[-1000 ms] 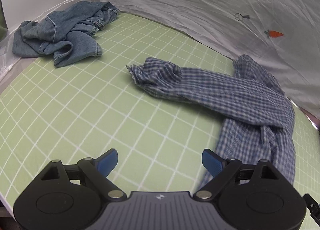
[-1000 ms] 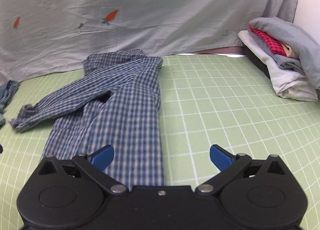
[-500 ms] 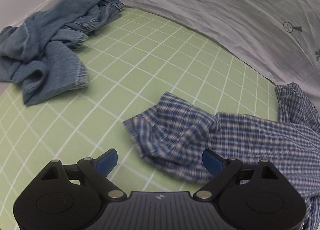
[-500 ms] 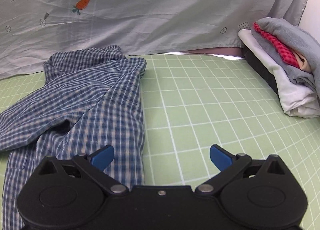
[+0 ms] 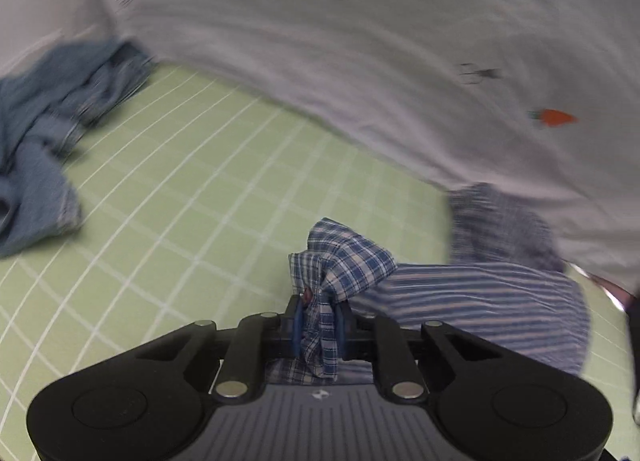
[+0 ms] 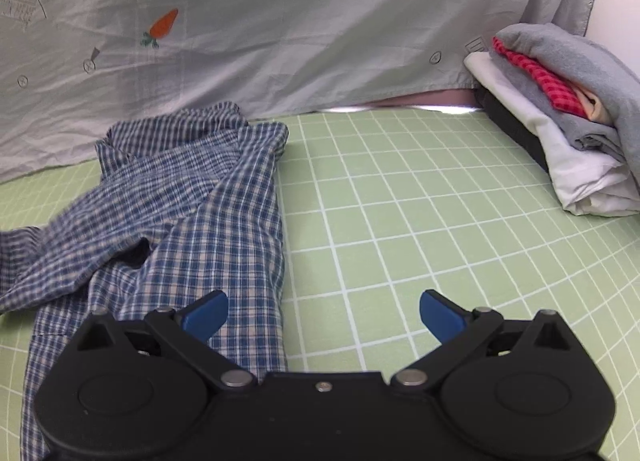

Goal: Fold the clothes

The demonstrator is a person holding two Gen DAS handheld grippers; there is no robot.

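A blue and white checked shirt (image 6: 192,213) lies crumpled on the green grid mat (image 6: 400,221). In the left wrist view my left gripper (image 5: 318,325) is shut on the cuff end of the shirt's sleeve (image 5: 344,261), which bunches up above the blue pads while the sleeve (image 5: 480,301) trails off to the right. The picture there is blurred by motion. My right gripper (image 6: 323,311) stands open just above the mat, its left pad (image 6: 204,313) over the shirt's right edge and its right pad over bare mat.
A crumpled denim garment (image 5: 44,133) lies at the mat's far left. A stack of folded clothes (image 6: 560,113), grey, red-checked and white, sits at the right. A pale sheet with a carrot print (image 6: 164,25) hangs along the back.
My left gripper has gone from open to shut on the sleeve's cuff end and swung with it. My right gripper has moved closer over the shirt's right edge, staying open.
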